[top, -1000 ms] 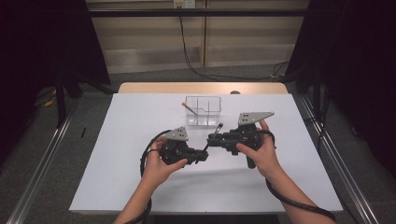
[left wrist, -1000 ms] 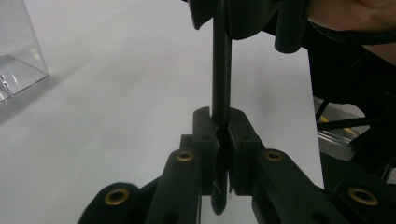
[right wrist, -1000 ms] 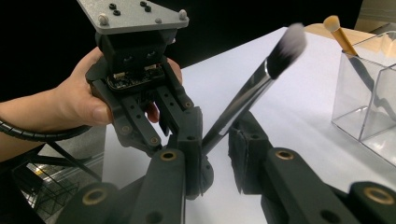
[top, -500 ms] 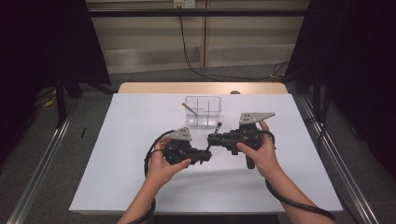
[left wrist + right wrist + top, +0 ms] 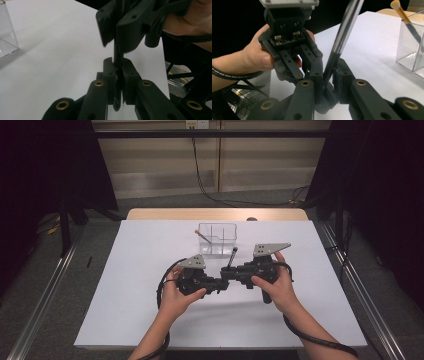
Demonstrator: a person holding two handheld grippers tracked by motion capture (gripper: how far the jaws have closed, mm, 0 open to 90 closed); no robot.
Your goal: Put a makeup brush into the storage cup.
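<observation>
The rod [image 5: 232, 257] is slim, black and glossy, standing tilted above the table [image 5: 125, 295] in front of the box [image 5: 216, 239]. Left gripper [image 5: 224, 285] and right gripper [image 5: 226, 273] both pinch its lower end.

Plenty of bare white table [image 5: 125, 290] left, right and in front of both grippers. Only real obstacle: clear divided box [image 5: 217, 239] just past the jaws, orange-tipped stick [image 5: 202, 236] poking out. Grippers nose to nose, no gap between.
</observation>
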